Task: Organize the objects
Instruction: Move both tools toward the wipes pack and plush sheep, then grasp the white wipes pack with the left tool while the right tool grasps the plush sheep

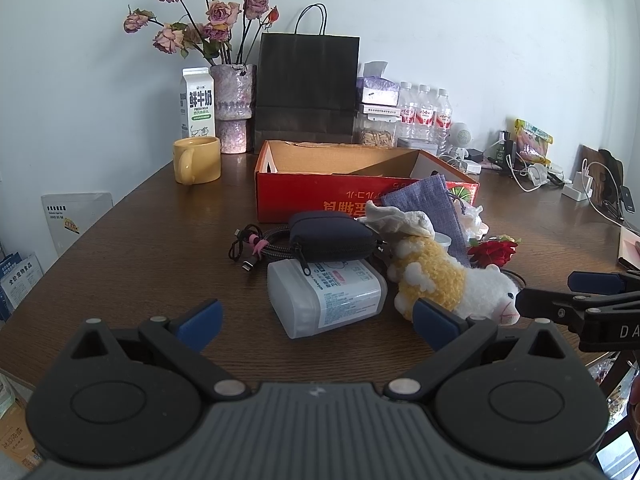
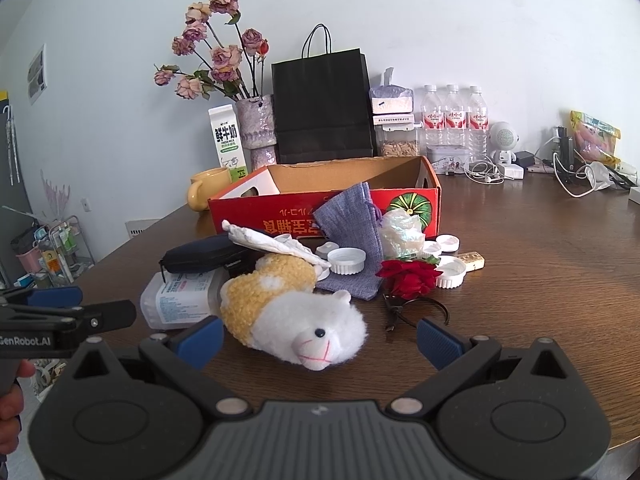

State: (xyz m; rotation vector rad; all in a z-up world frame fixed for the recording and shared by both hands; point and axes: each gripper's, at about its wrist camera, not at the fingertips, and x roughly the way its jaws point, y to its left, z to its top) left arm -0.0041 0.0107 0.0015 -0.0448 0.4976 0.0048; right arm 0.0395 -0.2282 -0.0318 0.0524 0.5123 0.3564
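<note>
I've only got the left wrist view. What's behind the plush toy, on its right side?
Observer: Several white lids lie there, around a red flower.
Operator: Anything past the lids?
Observer: A small pale block lies on the table, just right of them.
Operator: How is the right claw lined up?
Observer: The right claw is open, and the plush toy has its head just ahead, between the pads.
</note>
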